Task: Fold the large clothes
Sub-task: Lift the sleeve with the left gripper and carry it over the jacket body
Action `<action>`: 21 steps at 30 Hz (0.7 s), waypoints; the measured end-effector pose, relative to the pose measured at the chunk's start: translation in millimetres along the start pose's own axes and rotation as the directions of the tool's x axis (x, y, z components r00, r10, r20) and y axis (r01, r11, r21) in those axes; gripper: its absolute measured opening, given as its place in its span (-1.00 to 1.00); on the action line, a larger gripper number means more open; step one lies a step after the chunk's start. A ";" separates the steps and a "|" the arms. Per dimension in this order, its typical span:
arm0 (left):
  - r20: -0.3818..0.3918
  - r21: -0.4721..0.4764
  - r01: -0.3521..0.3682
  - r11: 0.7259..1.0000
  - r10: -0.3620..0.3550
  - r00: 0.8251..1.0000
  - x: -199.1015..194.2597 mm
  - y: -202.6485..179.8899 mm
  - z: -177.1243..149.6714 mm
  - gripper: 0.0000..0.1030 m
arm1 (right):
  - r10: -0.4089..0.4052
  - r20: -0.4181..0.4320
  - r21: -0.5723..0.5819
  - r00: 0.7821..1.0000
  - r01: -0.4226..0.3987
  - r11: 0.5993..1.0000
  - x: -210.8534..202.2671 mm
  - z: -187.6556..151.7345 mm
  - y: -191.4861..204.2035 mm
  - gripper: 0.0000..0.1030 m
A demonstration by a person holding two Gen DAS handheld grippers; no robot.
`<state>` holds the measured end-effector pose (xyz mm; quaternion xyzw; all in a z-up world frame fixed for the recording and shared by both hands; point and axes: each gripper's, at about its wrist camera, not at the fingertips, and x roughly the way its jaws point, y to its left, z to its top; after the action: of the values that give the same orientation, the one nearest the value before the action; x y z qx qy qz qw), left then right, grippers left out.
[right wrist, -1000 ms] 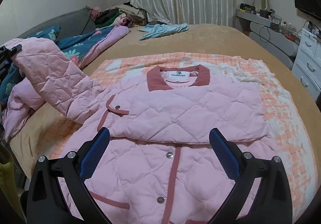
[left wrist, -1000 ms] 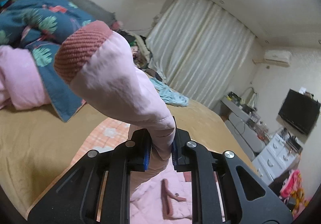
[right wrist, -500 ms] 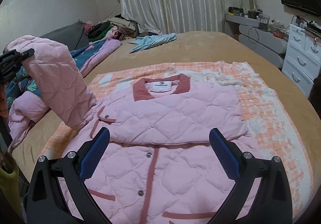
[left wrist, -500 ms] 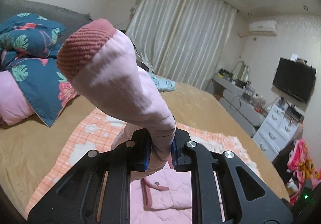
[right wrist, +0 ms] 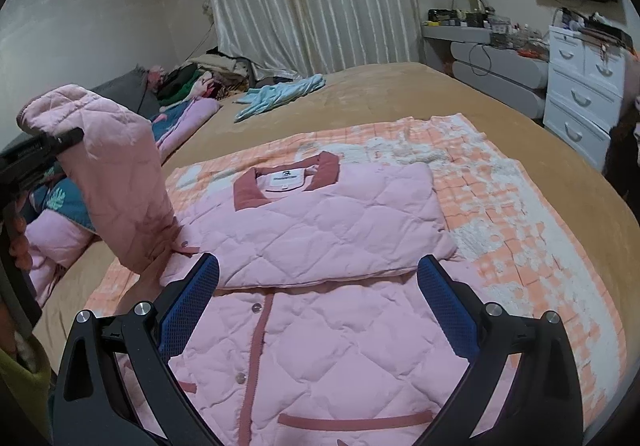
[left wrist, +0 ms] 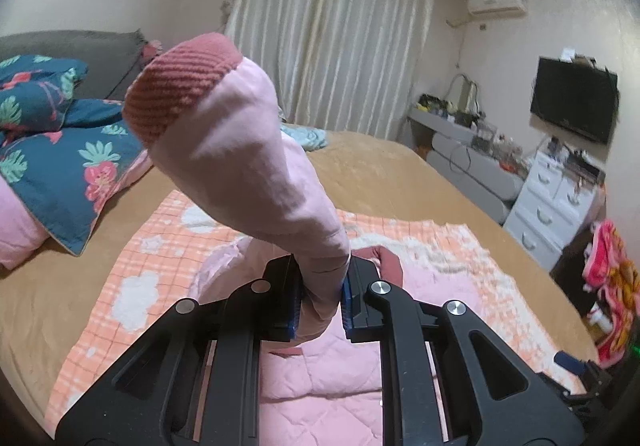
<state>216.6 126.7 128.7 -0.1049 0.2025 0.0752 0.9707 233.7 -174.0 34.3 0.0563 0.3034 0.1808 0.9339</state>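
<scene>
A pink quilted jacket with a dark pink collar lies spread on an orange checked blanket on the bed. Its other sleeve is folded flat across the chest. My left gripper is shut on the jacket's sleeve, which sticks up in front of the camera with its ribbed dark pink cuff on top. The right wrist view shows that sleeve lifted at the jacket's left side, with the left gripper clamped near its end. My right gripper hovers open over the jacket's front, nothing between its fingers.
A teal floral quilt and pink bedding are piled at the bed's left. A light blue garment lies near the curtains. White drawers, a grey desk and a wall television line the right side.
The left gripper has carried the raised sleeve to the right, toward the jacket's body, and rolled level. The right gripper has come closer over the jacket and stayed open.
</scene>
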 end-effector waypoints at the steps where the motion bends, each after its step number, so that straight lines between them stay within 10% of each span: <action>1: -0.006 0.011 0.001 1.000 -0.001 1.000 1.9 -3.4 -2.1 -0.84 | 0.000 -0.002 0.008 1.000 0.000 1.000 0.7 -1.6 -2.9 0.92; 21: -0.170 0.172 0.048 0.984 -0.018 0.985 75.6 -92.0 -64.5 -0.84 | -0.096 -0.010 0.081 0.995 0.097 0.992 19.3 -23.6 -70.8 0.92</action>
<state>278.2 30.5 56.0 -0.0285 0.2875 0.0317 0.9568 255.8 -232.6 -10.5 0.0788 0.3158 0.1232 0.9375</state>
